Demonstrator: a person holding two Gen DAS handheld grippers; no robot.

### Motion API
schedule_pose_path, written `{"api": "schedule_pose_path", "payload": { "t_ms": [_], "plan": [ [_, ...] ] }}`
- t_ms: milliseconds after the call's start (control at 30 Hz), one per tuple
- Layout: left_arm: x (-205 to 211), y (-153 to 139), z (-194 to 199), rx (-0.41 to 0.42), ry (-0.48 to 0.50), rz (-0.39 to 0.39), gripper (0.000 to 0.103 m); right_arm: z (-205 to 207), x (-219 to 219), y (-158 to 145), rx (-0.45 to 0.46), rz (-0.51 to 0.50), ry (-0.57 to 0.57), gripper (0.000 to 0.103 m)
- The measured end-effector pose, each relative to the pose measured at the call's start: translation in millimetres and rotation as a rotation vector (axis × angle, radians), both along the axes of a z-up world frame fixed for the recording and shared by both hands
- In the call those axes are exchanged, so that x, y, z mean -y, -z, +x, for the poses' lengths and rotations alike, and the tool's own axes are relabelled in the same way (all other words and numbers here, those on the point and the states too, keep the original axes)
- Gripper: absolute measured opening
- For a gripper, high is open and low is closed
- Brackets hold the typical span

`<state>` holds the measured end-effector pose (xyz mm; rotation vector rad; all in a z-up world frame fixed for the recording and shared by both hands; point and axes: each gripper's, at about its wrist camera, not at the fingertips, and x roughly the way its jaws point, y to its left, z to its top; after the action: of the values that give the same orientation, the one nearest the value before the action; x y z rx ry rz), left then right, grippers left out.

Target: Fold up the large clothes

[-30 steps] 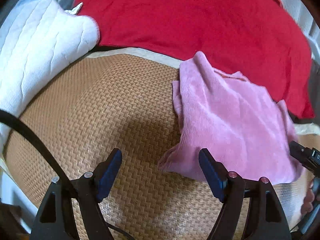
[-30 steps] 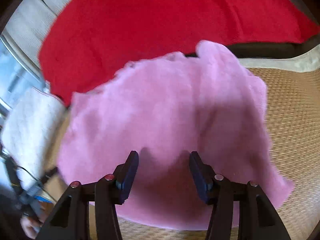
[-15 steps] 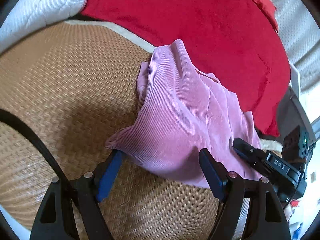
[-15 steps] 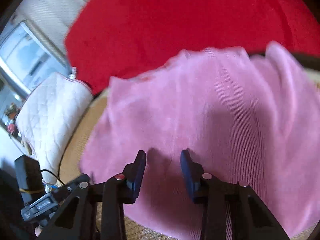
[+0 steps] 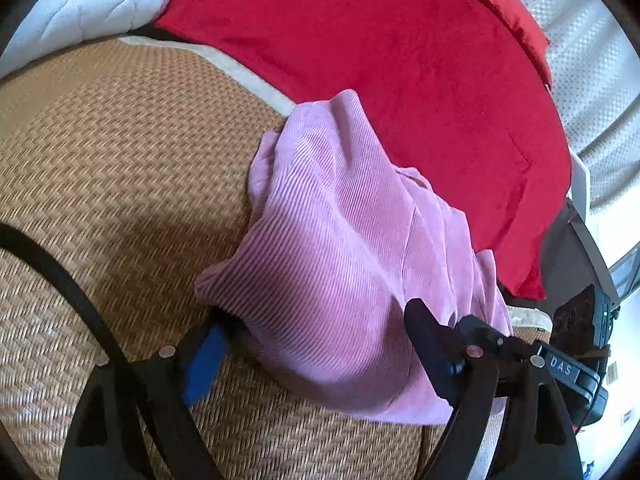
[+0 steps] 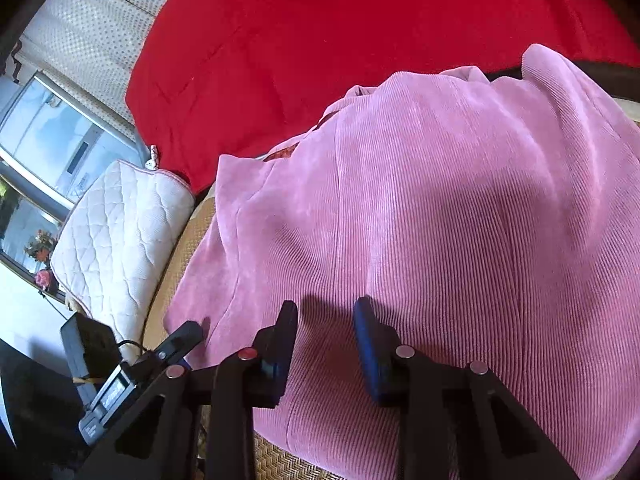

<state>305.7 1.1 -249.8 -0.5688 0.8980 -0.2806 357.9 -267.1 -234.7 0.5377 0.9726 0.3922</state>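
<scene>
A pink ribbed garment [image 5: 344,248] lies bunched on a woven mat [image 5: 100,160]. My left gripper [image 5: 316,348] straddles its near edge. The jaws are opening, and the blue left pad [image 5: 204,360] is tucked just under the hem. My right gripper [image 6: 326,316] hovers low over the garment [image 6: 440,220]. Its jaws are closing with a ridge of cloth between them, and the pads do not visibly pinch it. Each view shows the other gripper: the right gripper [image 5: 560,364] at the garment's right edge, the left gripper [image 6: 176,344] at its lower-left corner.
A big red blanket [image 5: 400,60] covers the far side behind the garment. A white quilted cushion [image 6: 116,232] sits at the mat's left end, with a window [image 6: 48,132] beyond it. A dotted pale fabric [image 5: 592,60] hangs at the far right.
The left gripper came down and in to the garment's edge, and its left pad slipped under the hem. The right gripper's jaws narrowed while it shifted across the pink cloth.
</scene>
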Motion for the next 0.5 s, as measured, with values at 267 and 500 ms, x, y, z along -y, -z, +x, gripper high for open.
{"api": "schedule_pose_path", "payload": {
  "t_ms": [267,500],
  "plan": [
    [22.9,-20.1,11.7,0.131,0.026,0.022,0.038,-2.5,5.0,1.3,0.005,0.026,-0.017,0.033],
    [35.0,2.5,32.8,0.044,0.03,-0.037,0.045,-1.9,10.1,4.1,-0.007,0.069,-0.019,0.033]
  ]
}}
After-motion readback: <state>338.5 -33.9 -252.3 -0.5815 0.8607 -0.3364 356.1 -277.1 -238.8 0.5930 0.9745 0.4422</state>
